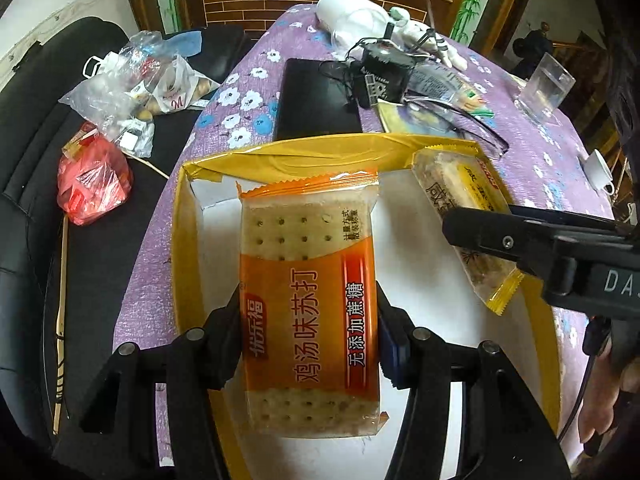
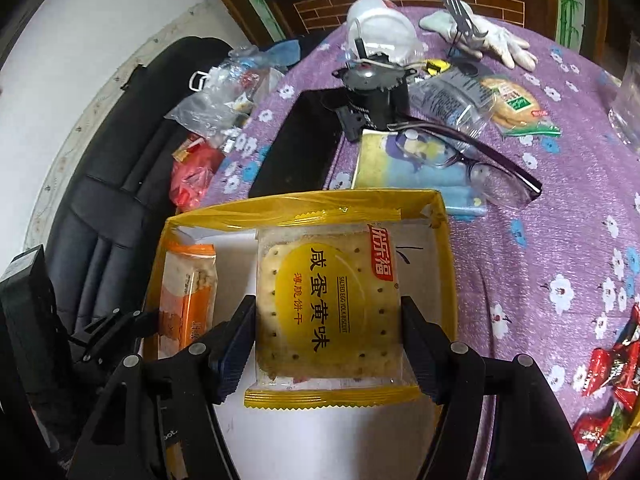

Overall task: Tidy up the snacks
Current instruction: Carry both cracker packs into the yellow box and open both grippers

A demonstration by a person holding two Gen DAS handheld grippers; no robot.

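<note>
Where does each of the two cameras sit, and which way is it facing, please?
Left wrist: on the left gripper, aimed steeply down at the yellow box; its fingers clamp the orange pack; the right gripper enters from the right edge.
Right wrist: on the right gripper, also aimed down into the box; its fingers clamp the yellow pack; the left gripper shows at left.
Shared: box, both packs, glasses, purple cloth.

Both wrist cameras looked steeply down at close range over the near edge of the tabletop (image 1: 532, 152), sharing the yellow box (image 1: 304, 152) (image 2: 304, 204) below.
</note>
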